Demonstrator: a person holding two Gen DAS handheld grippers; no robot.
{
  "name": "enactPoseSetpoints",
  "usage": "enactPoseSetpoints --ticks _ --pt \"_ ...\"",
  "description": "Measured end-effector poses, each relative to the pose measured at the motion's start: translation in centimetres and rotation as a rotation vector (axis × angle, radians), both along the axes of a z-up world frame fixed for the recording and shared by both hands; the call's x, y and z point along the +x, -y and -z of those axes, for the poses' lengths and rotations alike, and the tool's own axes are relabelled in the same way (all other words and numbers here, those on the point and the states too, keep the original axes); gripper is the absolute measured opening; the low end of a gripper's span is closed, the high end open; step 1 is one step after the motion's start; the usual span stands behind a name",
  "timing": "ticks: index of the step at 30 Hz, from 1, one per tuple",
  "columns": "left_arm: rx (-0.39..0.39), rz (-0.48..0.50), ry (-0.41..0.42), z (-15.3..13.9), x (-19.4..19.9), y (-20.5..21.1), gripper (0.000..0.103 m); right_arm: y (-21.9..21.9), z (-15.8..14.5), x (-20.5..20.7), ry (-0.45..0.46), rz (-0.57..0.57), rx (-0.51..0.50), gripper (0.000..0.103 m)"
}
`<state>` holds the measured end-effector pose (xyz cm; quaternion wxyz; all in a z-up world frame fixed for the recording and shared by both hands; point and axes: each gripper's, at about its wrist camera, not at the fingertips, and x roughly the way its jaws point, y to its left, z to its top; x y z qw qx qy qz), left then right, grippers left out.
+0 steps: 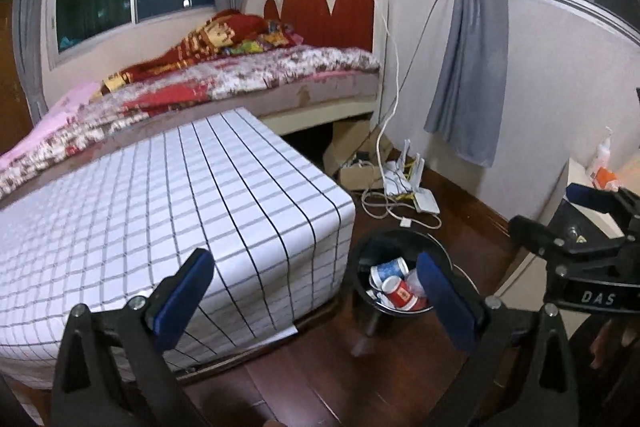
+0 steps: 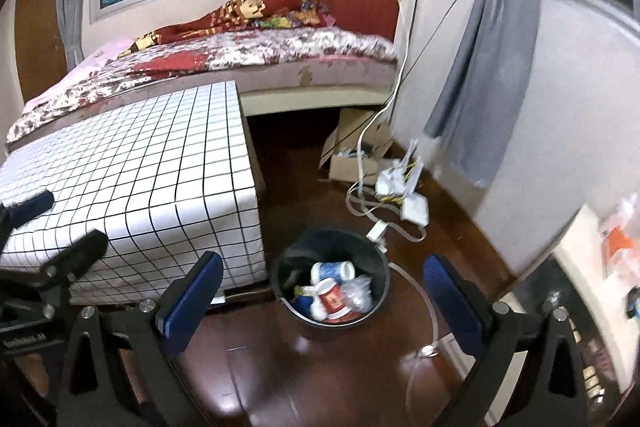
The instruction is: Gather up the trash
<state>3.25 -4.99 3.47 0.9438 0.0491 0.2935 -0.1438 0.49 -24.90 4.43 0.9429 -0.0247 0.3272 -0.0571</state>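
Currently both tongs are spread wide and hold nothing: the left tongs (image 1: 316, 291) and right tongs (image 2: 324, 297) hover above the black bin (image 2: 382, 269) standing on the wooden floor (image 2: 280, 379) just beside the checked table (image 2: 132, 163). Collected trash lies inside the bin: a blue-patterned paper cup (image 2: 333, 270), a red paper cup (image 2: 334, 301) and crumpled clear plastic (image 2: 358, 294). The table top appears bare in both views. In my judgement the bin is placed at the table's corner for short drops, and the collecting looks largely done. Cables (image 2: 372, 203) lie on the floor near the bin.
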Motion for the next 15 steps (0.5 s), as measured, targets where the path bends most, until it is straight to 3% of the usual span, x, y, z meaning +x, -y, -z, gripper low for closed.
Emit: enactPoseSetpoints --ticks 11,15 --pt "-0.039 0.003 0.090 -3.2 -2.5 -1.3 0.102 -1.6 -4.6 -3.5 0.140 0.003 -0.060 0.102" --pt "-0.038 0.004 0.105 -3.6 -2.6 -1.3 0.102 -1.7 -5.1 -3.7 0.152 -0.001 -0.059 0.102"
